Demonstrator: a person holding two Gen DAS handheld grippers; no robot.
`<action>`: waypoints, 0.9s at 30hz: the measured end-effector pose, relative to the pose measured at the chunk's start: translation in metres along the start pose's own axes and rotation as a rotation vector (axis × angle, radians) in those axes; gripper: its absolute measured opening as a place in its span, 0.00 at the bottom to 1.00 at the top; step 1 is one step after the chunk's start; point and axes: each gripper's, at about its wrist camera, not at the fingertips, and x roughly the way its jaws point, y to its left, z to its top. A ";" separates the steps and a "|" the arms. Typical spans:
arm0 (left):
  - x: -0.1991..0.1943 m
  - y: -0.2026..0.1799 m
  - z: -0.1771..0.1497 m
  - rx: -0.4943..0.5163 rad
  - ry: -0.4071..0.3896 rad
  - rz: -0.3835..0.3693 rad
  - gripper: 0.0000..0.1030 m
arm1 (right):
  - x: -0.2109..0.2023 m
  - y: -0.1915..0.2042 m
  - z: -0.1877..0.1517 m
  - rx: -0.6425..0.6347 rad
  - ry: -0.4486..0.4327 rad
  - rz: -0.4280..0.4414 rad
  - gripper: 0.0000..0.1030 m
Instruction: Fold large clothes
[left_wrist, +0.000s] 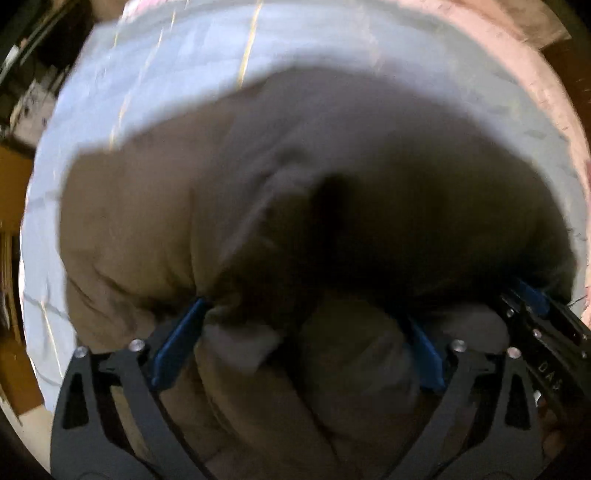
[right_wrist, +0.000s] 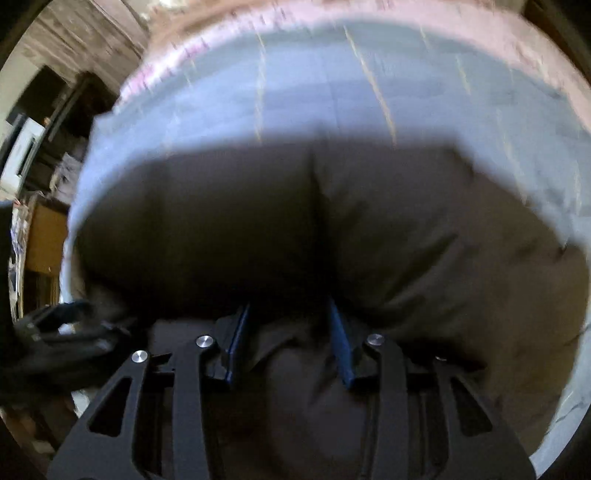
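Brown garment (left_wrist: 258, 206), bulky and padded-looking, lies bunched on a light blue sheet (left_wrist: 177, 74) with thin yellow lines; a pink cover (left_wrist: 509, 70) shows past the sheet's far edge. Looks like a bed, not a bench. Both views are motion-blurred, so fine detail is soft.

Your left claw (left_wrist: 306, 336) points straight down into the garment. Its blue fingers (left_wrist: 181, 339) stand spread wide, released, with a thick roll of brown fabric bulging up between them. The pads sit against the fabric's sides but don't visibly pinch it.

Your right claw (right_wrist: 291, 339) is angled steeply down onto the same garment (right_wrist: 424, 236), just beside the left one: its black frame and a blue pad show at the right edge of the left wrist view, and the left claw's dark frame shows at the left edge of the right wrist view. Its blue fingers (right_wrist: 341, 343) are narrowed with a fold of dark fabric between them; I can't tell whether the pads actually clamp it.

Cluttered shelves (right_wrist: 44, 147) sit at the far left, well apart from the sheet.
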 end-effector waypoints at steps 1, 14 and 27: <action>0.009 -0.002 -0.003 0.001 0.019 0.001 0.98 | 0.004 0.000 -0.007 -0.026 -0.004 -0.005 0.36; -0.032 0.007 -0.083 0.051 -0.076 0.027 0.93 | -0.043 0.000 -0.095 -0.020 -0.058 -0.009 0.37; -0.040 0.016 -0.104 0.035 -0.146 0.036 0.89 | -0.074 0.000 -0.126 -0.007 -0.122 0.009 0.45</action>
